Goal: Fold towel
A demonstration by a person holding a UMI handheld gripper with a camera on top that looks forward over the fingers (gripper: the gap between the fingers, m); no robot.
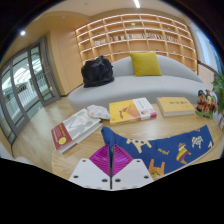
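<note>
Gripper view: blue towel (165,150) just ahead of closed, empty gripper (111,170), partly between fingertips.

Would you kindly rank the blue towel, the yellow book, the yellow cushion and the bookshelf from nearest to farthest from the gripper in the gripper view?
1. Blue towel: just ahead of the gripper, whose fingers stand close together.
2. Yellow book: on the table beyond the towel, to the right.
3. Yellow cushion: on the sofa behind the table.
4. Bookshelf: against the back wall.
</note>
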